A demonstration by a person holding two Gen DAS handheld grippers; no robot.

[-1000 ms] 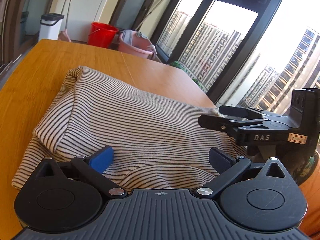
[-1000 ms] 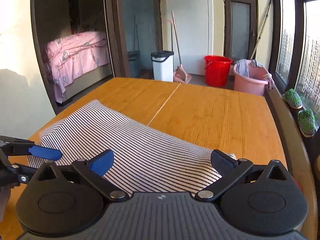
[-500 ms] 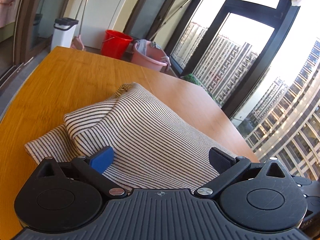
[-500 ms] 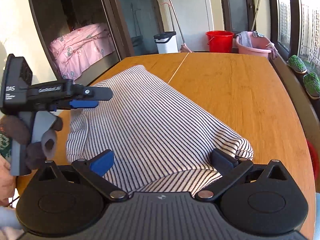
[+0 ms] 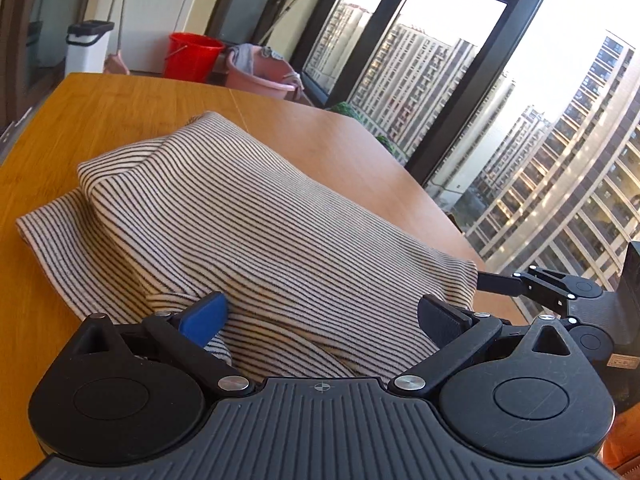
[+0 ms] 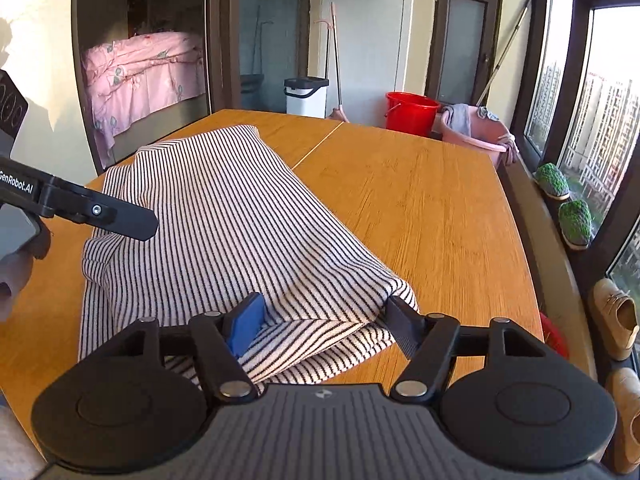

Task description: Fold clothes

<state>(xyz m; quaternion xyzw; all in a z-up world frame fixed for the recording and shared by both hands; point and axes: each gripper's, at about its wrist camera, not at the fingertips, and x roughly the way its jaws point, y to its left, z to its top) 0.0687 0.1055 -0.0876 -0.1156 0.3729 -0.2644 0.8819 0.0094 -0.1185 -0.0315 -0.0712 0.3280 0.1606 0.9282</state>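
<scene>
The striped garment (image 6: 224, 240) lies on the wooden tabletop (image 6: 420, 208), folded over into a long bundle. Its long axis runs from the near edge, directly in front of both grippers, toward the far left of the tabletop. In the right wrist view, the near right corner of the fold is bracketed by the right gripper (image 6: 326, 322), whose jaws are closing with cloth between them; a firm pinch is not yet seen. The left gripper (image 5: 320, 316) is spread wide over the near left part of the bundle, holding nothing, though cloth lies between its fingers. The right gripper is judged nearer to a grasp. The fabric is a soft ribbed knit, cream with thin dark stripes, in at least two layers, with a rounded, puffy fold edge that would likely sag once lifted.
</scene>
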